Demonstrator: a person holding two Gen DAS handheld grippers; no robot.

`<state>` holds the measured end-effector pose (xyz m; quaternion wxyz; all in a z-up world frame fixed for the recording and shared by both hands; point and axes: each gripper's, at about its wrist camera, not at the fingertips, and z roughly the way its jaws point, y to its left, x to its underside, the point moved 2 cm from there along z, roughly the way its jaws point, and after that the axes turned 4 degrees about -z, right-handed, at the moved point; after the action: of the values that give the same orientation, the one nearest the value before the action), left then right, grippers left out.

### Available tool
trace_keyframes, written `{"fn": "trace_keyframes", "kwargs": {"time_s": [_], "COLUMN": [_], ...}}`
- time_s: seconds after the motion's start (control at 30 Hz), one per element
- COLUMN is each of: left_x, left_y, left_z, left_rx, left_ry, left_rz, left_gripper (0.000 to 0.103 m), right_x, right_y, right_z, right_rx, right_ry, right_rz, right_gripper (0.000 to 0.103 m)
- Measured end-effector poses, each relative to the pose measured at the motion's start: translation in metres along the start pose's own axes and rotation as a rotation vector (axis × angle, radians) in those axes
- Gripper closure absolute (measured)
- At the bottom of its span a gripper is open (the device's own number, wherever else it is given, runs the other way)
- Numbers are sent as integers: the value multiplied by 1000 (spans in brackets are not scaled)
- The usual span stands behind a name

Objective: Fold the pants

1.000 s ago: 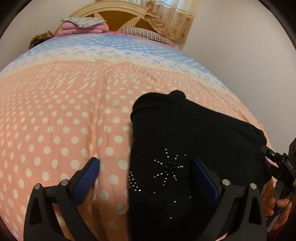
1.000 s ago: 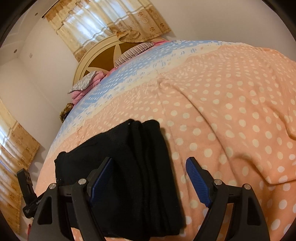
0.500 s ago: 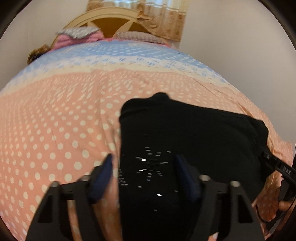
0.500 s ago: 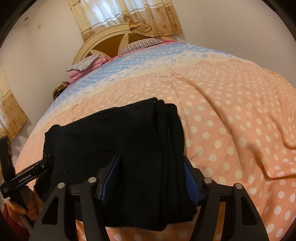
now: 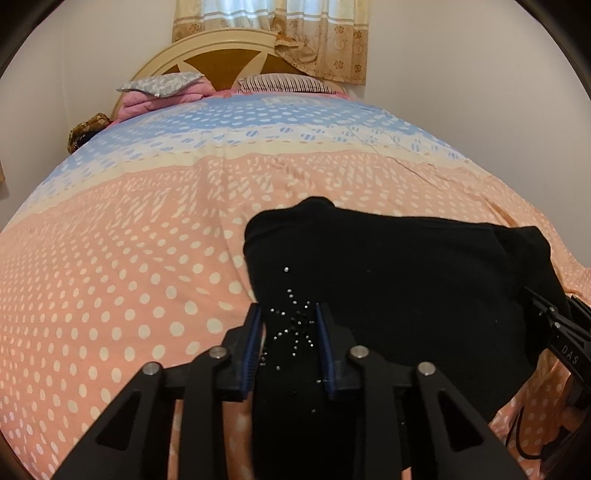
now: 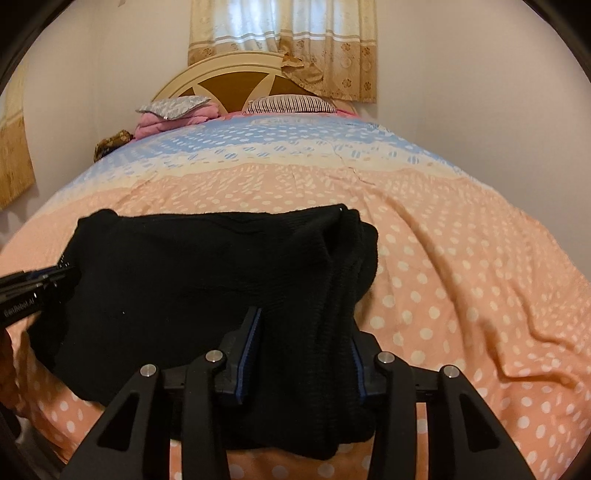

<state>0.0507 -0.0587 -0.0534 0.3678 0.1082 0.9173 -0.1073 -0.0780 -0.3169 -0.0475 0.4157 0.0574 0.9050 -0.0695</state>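
Black folded pants (image 5: 399,280) lie on the near part of a bed, with a small rhinestone star on their left end. My left gripper (image 5: 289,314) is shut on that left end, right at the star. In the right wrist view the pants (image 6: 192,273) show thick stacked folds at their right end. My right gripper (image 6: 306,325) is shut on that right end. Each gripper shows at the edge of the other's view, the right one (image 5: 561,332) and the left one (image 6: 33,291).
The bedspread (image 5: 129,280) is peach with white dots, with a blue band further back. Pillows and a pink folded blanket (image 5: 162,92) lie at the headboard (image 5: 229,51). A curtain (image 5: 280,33) hangs behind. White walls stand on both sides.
Both grippers went from wide open to shut on the two ends of the pants. Both views have turned to face the headboard more squarely.
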Motion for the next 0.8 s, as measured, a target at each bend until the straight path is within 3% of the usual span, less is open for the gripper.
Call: {"fn": "trace_keyframes", "kwargs": {"time_s": [0.1,0.17,0.4,0.47,0.53,0.57,0.7,0.8], "left_x": [-3,-4,-1,1,4,6,9,8], "left_y": [0,-6,-3,-3,-5,-5,-7,2], "left_z": [-5,-10,-4,-4,-2,1,5,9], "left_rx": [37,17,18,25,28,37,35,65], "left_ry": [-1,-16,5,1,0,11,-2,28], "left_rz": [-15,17,-6,-21,-33,-44,-41,-128], "left_gripper": [88,88,85,81,60,55,49,36], "right_x": [-1,-3,-1,0,2,2,4,6], "right_y": [-2,0,-6,-10,-13,-13,-16,-21], "right_z": [-2,-9,-9,-9,-8,-7,-5,-3], "right_rx": [-23,-31,-68,-83,-100,-106,-131,-164], "right_ry": [-2,-13,-5,-7,-10,-11,-10,-9], "right_rz": [15,22,84,103,127,136,169,216], "right_gripper": [68,75,76,76,75,75,74,73]}}
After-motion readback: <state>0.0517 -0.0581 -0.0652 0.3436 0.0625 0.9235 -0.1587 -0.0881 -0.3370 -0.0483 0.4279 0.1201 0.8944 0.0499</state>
